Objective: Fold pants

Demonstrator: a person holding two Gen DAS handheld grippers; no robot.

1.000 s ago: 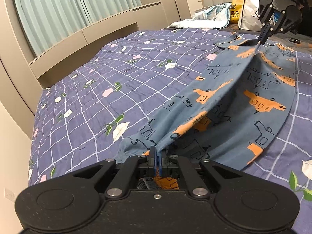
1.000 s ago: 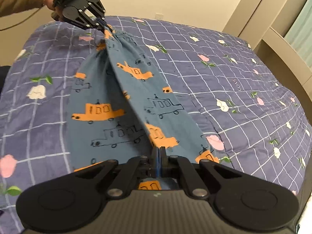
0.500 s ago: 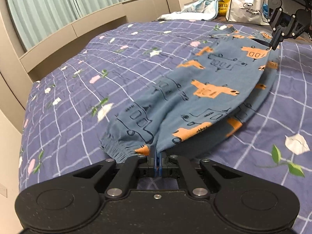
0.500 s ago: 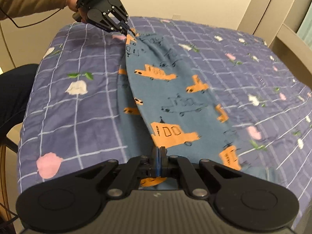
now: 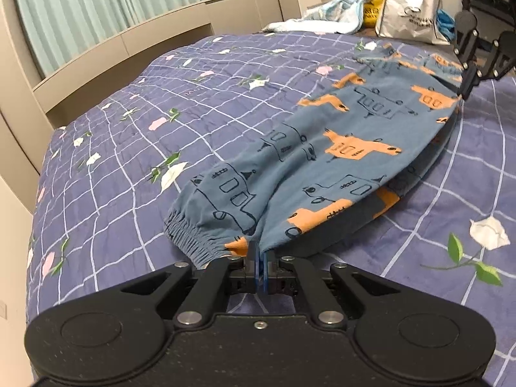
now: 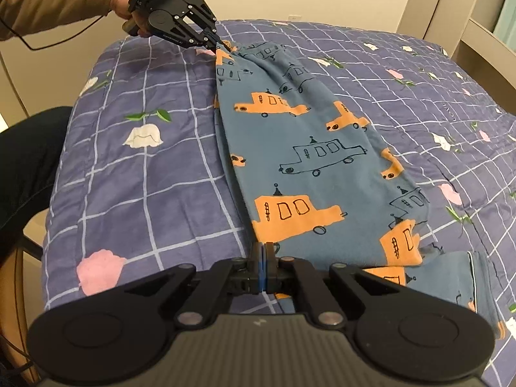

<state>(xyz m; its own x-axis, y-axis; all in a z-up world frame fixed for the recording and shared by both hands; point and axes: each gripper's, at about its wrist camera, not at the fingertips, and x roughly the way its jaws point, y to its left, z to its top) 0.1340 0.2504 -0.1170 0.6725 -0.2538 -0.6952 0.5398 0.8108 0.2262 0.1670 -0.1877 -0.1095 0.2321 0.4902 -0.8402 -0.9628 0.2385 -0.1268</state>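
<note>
My right gripper (image 6: 263,251): jaws pinched closed on the near edge of the pants (image 6: 309,161), blue fabric with orange and outlined cars. Pants run straight ahead from my jaws, lying flat on the bed (image 6: 145,193) quilt, purple grid with flowers. Far end ahead and slightly left of my jaws: left gripper (image 6: 222,45) clamps the other end of the pants, held by a hand (image 6: 124,1) in a tan sleeve. Right of my jaws, a fold of fabric bunches beside the main leg.
</note>
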